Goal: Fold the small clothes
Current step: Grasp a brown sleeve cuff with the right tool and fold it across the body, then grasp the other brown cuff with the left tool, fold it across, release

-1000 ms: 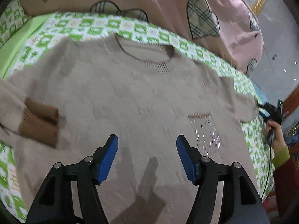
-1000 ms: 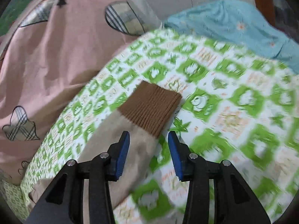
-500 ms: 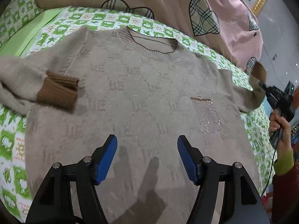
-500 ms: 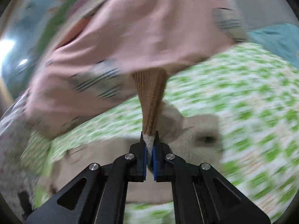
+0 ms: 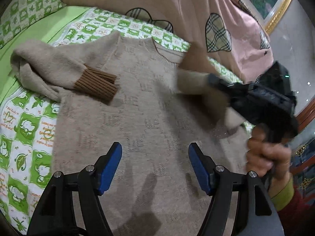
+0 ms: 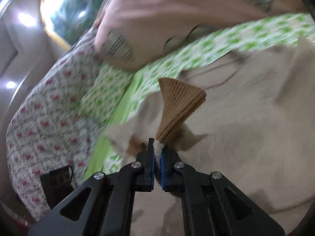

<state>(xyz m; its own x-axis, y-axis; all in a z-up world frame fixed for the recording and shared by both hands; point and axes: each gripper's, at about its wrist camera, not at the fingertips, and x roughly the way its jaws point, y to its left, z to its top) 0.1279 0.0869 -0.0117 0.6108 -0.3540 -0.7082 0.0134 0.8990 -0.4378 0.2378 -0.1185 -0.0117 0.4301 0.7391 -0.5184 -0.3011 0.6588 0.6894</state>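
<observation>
A fuzzy beige knit sweater (image 5: 141,122) lies flat, front up, on a bedsheet (image 5: 25,137) printed in green and white squares with leaves, cartoon shapes and small orange script too tiny to read. The sweater has a ribbed round neckline at about 12 o'clock and a faint woven pattern across the chest. One sleeve is folded inward at 10 o'clock, its brown ribbed cuff (image 5: 96,85) resting on the chest.

The left gripper (image 5: 155,167), black with blue pads, hovers over the lower sweater with its fingers spread wide and nothing between them.

The right gripper (image 6: 157,162) is pressed together, pinching the other sleeve just behind its brown ribbed cuff (image 6: 177,106), which fans upward from the pads in a wedge. In the left view, this gripper is blurred at 3 o'clock above the sweater, held in a hand (image 5: 267,157).

Behind, at 12 o'clock, a soft pink quilt (image 5: 196,5) shows plaid heart patches. A floral fabric (image 6: 43,118) lies at 9 o'clock in the right view.
</observation>
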